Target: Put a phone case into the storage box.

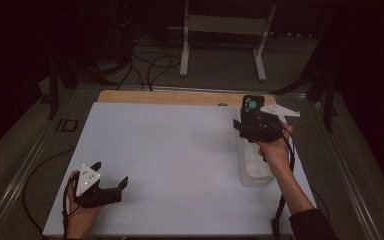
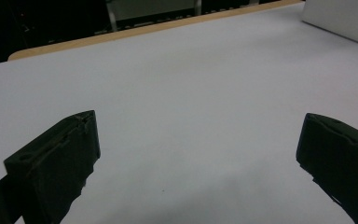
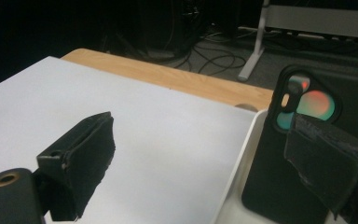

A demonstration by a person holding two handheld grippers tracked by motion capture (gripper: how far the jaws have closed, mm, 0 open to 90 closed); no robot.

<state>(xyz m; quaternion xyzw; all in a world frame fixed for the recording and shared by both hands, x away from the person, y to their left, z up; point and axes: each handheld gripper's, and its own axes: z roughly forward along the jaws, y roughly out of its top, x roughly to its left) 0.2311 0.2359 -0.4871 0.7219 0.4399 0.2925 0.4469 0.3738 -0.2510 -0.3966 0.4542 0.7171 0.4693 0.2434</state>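
A black phone case (image 1: 252,106) with a round-cornered camera cut-out stands upright in a white bin (image 1: 255,174) at the table's right side. In the right gripper view the phone case (image 3: 265,182) stands just beyond and partly behind the right-hand jaw, inside the bin's rim (image 3: 242,158). My right gripper (image 1: 255,123) (image 3: 200,158) hovers over the bin with jaws wide apart and nothing clamped between them. My left gripper (image 1: 111,173) (image 2: 198,140) rests open near the table's front left corner, with bare white surface between its jaws.
A white sheet (image 1: 170,155) covers the table, with a strip of wooden edge (image 1: 170,97) at the back. The bin's corner (image 2: 345,21) appears far off in the left gripper view. Cables and a white stand (image 1: 225,30) lie on the floor beyond the table.
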